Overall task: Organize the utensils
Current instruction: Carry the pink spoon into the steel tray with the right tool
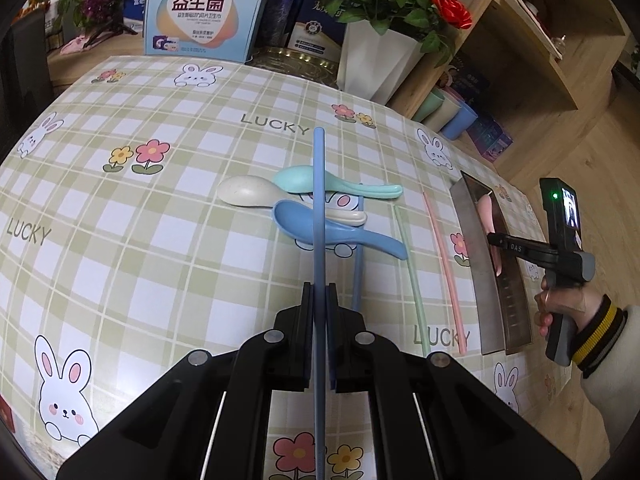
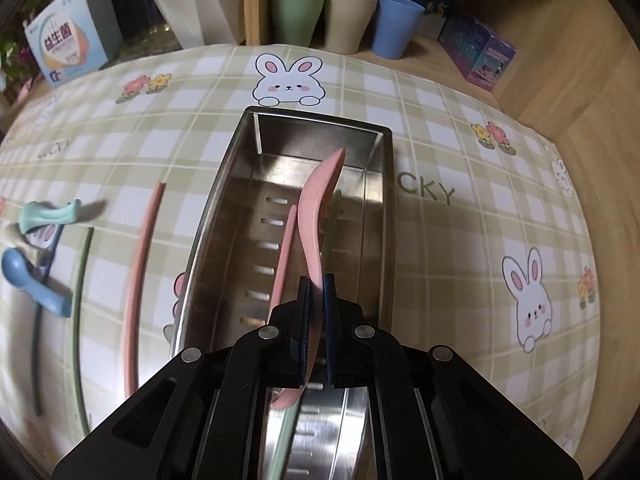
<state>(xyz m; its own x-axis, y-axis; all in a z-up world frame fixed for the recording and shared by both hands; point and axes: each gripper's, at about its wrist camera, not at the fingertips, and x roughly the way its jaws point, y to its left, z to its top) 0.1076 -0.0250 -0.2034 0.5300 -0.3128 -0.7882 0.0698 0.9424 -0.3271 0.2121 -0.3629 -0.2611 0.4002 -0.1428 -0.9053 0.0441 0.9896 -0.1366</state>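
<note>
Left gripper (image 1: 320,296) and right gripper (image 2: 318,292) angle downward, jaws clamped.

My left gripper (image 1: 320,292) pinches a chopstick (image 1: 319,200) that runs straight ahead of it, over three spoons (image 1: 304,204) lying on the table (image 1: 160,240) just beyond my fingertips. Right of that gripper, a second chopstick (image 1: 357,272) lies partly under the spoons, then two more (image 1: 430,264) side by side, then the tray (image 1: 472,248). My right gripper (image 2: 318,296) hangs over the tray's near end, clamping a spoon (image 2: 320,208) that reaches forward above the tray floor. A chopstick (image 2: 285,252) lies in the tray just left of it. Cups (image 2: 344,16) stand beyond the table's far edge.
</note>
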